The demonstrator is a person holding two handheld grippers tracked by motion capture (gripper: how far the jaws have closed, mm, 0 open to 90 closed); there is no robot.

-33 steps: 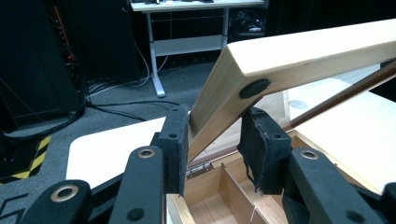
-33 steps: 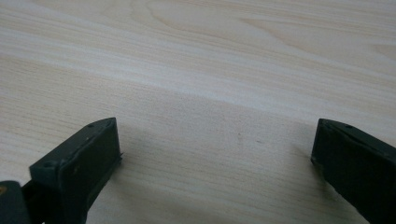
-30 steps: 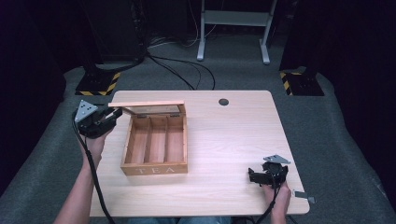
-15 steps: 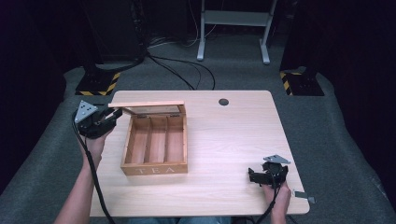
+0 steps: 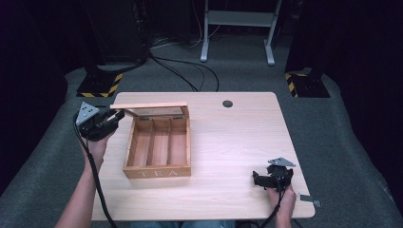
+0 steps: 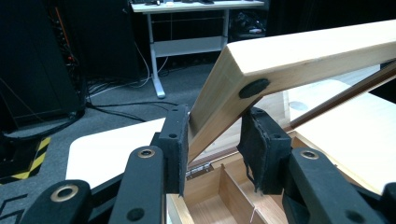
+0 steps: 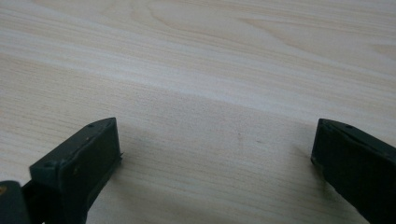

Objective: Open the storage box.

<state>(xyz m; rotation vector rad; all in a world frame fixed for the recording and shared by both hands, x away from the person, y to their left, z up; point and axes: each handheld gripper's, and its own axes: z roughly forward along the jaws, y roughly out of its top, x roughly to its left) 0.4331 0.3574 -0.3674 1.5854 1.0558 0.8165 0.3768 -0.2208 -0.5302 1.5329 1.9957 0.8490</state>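
Note:
A wooden tea box (image 5: 159, 172) with three bare compartments stands on the left half of the table (image 5: 237, 137). Its lid (image 5: 148, 106) is raised, hinged at the far side. My left gripper (image 5: 116, 115) is at the lid's left end, shut on it. In the left gripper view the lid's corner (image 6: 299, 51) sits between the two pads of that gripper (image 6: 212, 140), above the box's interior (image 6: 210, 205). My right gripper (image 5: 256, 179) rests near the front right edge, open. The right gripper view has its jaws (image 7: 215, 149) spread wide over bare wood.
A dark round cable hole (image 5: 227, 103) sits at the table's far edge. Behind the table are a white desk frame (image 5: 237, 19), floor cables (image 5: 190, 76) and black stands with yellow-striped bases (image 5: 97, 88). Bare tabletop lies between the box and the right gripper.

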